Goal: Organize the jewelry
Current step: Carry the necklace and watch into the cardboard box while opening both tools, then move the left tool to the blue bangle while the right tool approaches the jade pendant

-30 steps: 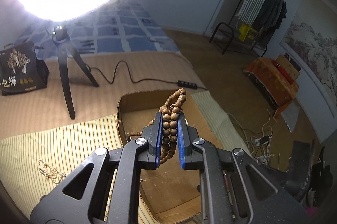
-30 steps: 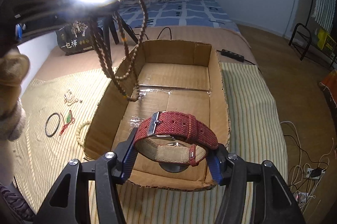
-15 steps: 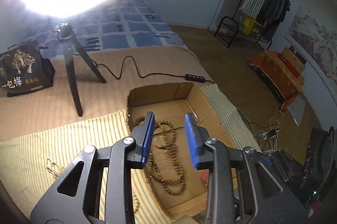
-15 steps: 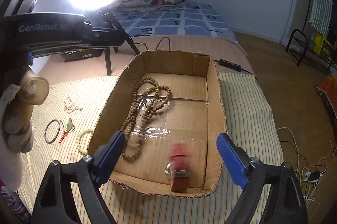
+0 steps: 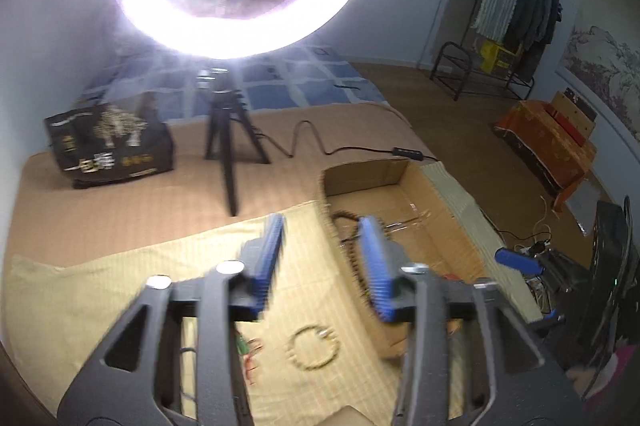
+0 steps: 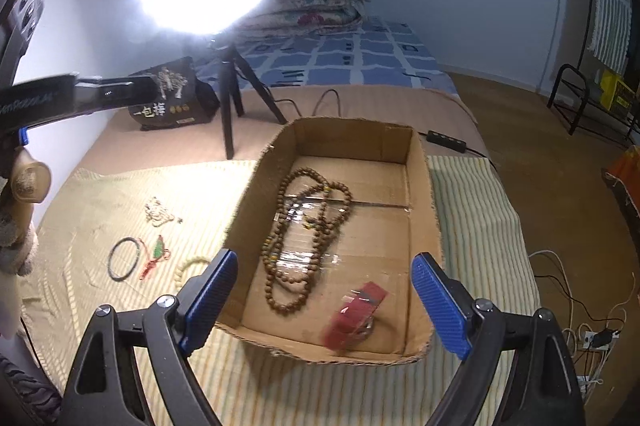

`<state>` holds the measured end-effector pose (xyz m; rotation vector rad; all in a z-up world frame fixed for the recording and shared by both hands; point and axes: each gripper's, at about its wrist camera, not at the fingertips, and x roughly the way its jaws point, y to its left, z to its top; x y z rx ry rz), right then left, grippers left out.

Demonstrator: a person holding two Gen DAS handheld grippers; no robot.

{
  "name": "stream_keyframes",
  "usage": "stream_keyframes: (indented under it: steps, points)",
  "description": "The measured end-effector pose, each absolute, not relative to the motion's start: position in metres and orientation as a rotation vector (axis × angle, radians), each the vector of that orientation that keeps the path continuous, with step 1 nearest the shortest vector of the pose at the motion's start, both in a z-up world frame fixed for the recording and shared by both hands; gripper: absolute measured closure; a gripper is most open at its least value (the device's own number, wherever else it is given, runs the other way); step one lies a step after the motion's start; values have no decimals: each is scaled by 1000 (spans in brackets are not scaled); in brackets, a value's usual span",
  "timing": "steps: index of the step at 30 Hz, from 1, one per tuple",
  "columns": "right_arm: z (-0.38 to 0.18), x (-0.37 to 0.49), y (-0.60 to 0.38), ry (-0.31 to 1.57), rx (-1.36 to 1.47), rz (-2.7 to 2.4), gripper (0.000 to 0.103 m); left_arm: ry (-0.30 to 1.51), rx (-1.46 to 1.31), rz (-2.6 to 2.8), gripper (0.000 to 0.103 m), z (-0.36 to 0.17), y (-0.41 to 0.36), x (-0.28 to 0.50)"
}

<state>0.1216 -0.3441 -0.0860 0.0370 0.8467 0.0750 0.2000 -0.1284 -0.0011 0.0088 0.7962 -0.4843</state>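
On the striped cloth (image 6: 120,310) at left lie a black ring (image 6: 125,259), a green pendant (image 6: 157,249) and a pale bead bracelet (image 5: 312,348). The left gripper (image 5: 321,258) tilts down over the cloth beside the box (image 6: 436,226), jaws opening and empty. The right gripper (image 6: 325,302) angles down above the box, fingers wide apart, holding nothing. Inside the box lie brown beads (image 6: 304,234) and a red watch (image 6: 356,318).

Red-strapped watch (image 6: 356,318) motion-blurred in the cardboard box (image 6: 420,161); bead bracelet (image 5: 313,348) smeared; green pendant (image 5: 241,344) half hidden
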Motion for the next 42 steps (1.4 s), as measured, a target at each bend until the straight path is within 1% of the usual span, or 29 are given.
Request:
stream_keyframes:
  steps: [2,7,12,15,18,22,23,24,26,32,34,35,36,42]
  points:
    - [-83,120,-336,844,44,98,13,780,9,-464,44,3,-108,193]
    - [-82,116,-311,841,27,161,13,815,-18,-418,44,-3,-61,186]
    - [-88,113,-282,854,-6,223,13,852,-100,-367,44,-21,-10,181]
    - [-94,111,-267,863,-28,251,13,865,-98,-340,44,-33,8,175]
    - [-102,110,-257,879,-40,273,13,923,-84,-336,44,-52,18,173]
    - [-116,109,-245,912,-58,296,13,973,-89,-349,44,-73,23,168]
    - [-119,108,-243,918,-65,299,13,986,-90,-356,41,-79,23,167]
    - [-123,107,-240,924,-71,303,13,999,-89,-363,35,-85,23,167]
    - [-130,105,-234,940,-86,311,13,1017,-81,-379,31,-94,22,164]
    - [-143,101,-225,946,-112,299,13,1055,-24,-439,30,-120,9,159]
    - [-145,102,-221,959,-111,309,19,1081,-5,-453,29,-131,5,158]
    - [-146,101,-219,970,-101,314,25,1097,8,-459,29,-137,2,157]
    - [-146,101,-217,973,-95,321,27,1106,18,-461,29,-142,1,157]
    - [-148,96,-196,962,-148,361,27,1106,81,-448,29,-159,-4,159]
